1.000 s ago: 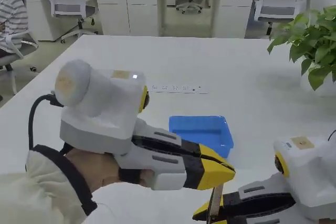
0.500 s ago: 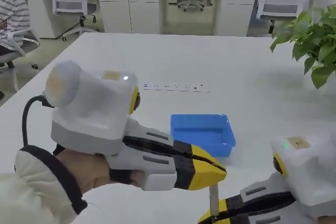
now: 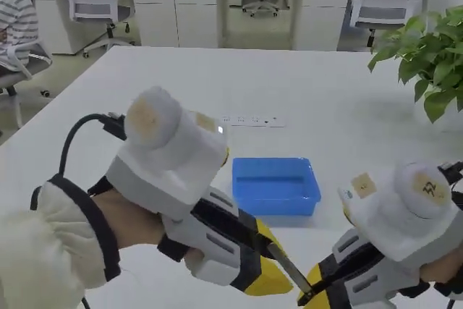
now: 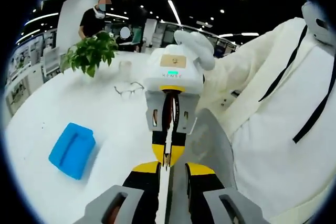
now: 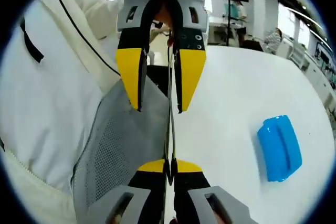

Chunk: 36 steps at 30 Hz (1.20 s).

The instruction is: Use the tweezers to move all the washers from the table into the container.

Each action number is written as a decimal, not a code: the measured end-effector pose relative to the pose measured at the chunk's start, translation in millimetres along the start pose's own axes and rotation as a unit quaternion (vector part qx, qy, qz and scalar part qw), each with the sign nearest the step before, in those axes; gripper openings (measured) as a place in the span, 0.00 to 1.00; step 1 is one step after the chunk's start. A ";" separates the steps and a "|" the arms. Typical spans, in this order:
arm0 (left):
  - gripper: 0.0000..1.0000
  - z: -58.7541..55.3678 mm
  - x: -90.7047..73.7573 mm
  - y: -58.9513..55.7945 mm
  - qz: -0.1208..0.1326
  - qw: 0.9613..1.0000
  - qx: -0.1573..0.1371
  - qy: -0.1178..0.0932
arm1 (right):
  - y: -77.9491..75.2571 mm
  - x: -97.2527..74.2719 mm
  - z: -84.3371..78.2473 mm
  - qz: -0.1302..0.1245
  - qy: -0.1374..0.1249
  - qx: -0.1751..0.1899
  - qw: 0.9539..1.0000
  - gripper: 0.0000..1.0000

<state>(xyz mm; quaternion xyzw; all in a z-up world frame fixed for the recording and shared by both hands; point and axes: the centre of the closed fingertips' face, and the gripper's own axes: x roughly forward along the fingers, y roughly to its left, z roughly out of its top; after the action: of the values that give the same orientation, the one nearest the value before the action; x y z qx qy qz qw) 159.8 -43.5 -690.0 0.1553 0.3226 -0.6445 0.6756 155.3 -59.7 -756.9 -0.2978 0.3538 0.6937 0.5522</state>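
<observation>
Thin metal tweezers show edge-on and the tips are hard to make out. In the head view my left gripper covers most of them. My right gripper is clamped on one end. Left jaws are apart, straddling the other end. The blue rectangular plastic container sits on the white table just beyond both grippers, with a potted green plant off to the right.

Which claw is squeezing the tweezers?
The right claw: its yellow tips press together on the tweezers, while the left claw has its tips apart on either side.
</observation>
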 end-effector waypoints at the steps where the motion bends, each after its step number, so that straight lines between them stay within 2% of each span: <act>1: 0.16 -3.4 1.6 3.7 0.010 1.000 0.012 0.013 | -0.3 0.5 -3.3 0.002 0.013 0.000 1.000 0.01; 2: 0.15 -4.3 3.1 7.1 0.022 0.999 0.026 0.016 | -0.3 1.2 -5.9 0.005 0.024 -0.001 1.000 0.01; 3: 0.13 -9.0 5.5 10.9 0.031 0.998 0.041 0.031 | 0.3 3.3 -6.5 0.011 0.029 -0.004 1.000 0.01; 4: 0.13 -12.5 8.2 11.4 0.032 0.998 0.037 0.038 | 0.9 4.2 -8.3 0.016 0.037 -0.006 0.999 0.01; 5: 0.14 -20.5 11.4 11.8 0.028 0.998 0.031 0.056 | 1.9 4.7 -14.5 0.022 0.062 0.000 0.998 0.01; 7: 0.16 -32.4 16.3 15.8 0.033 0.995 0.041 0.087 | -0.3 6.6 -21.7 0.024 0.089 0.017 0.996 0.01; 9: 0.14 -36.5 20.1 16.5 0.034 0.994 0.046 0.098 | -2.8 8.5 -26.1 0.025 0.104 0.024 0.994 0.01; 13: 0.14 -40.1 28.4 22.5 0.035 0.993 0.039 0.108 | -6.6 13.0 -31.6 0.027 0.127 0.027 0.991 0.01; 14: 0.14 -42.4 30.5 25.0 0.039 0.992 0.040 0.116 | -4.9 13.6 -34.7 0.034 0.140 0.043 0.989 0.01; 17: 0.12 -44.1 34.6 27.2 0.034 0.991 0.040 0.121 | -6.3 18.8 -39.0 0.043 0.155 0.060 0.985 0.01; 20: 0.01 -44.8 38.5 31.3 0.035 0.991 0.037 0.120 | -6.7 22.1 -38.9 0.046 0.157 0.060 0.985 0.01; 23: 0.00 -51.8 41.3 29.7 0.021 0.991 0.023 0.131 | -9.0 23.9 -41.6 0.043 0.162 0.053 0.984 0.01; 27: 0.00 -59.4 44.0 30.0 0.013 0.990 0.043 0.134 | -13.4 23.6 -43.4 0.038 0.161 0.037 0.986 0.01; 32: 0.00 -70.4 47.7 36.4 0.014 0.989 0.044 0.143 | -18.9 23.4 -42.3 0.034 0.142 0.033 0.989 0.01; 35: 0.00 -83.7 51.0 45.2 0.027 0.983 0.054 0.171 | -27.5 23.6 -37.1 0.023 0.116 0.032 0.993 0.01; 36: 0.00 -86.2 52.3 47.2 0.029 0.983 0.051 0.175 | -30.5 24.2 -35.6 0.018 0.108 0.029 0.994 0.01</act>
<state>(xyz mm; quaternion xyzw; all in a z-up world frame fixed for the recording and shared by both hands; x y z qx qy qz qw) 183.3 -24.2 -797.0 0.3094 0.3975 -0.6034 0.6182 180.7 -71.2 -801.6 -0.3482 0.4366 0.6569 0.5066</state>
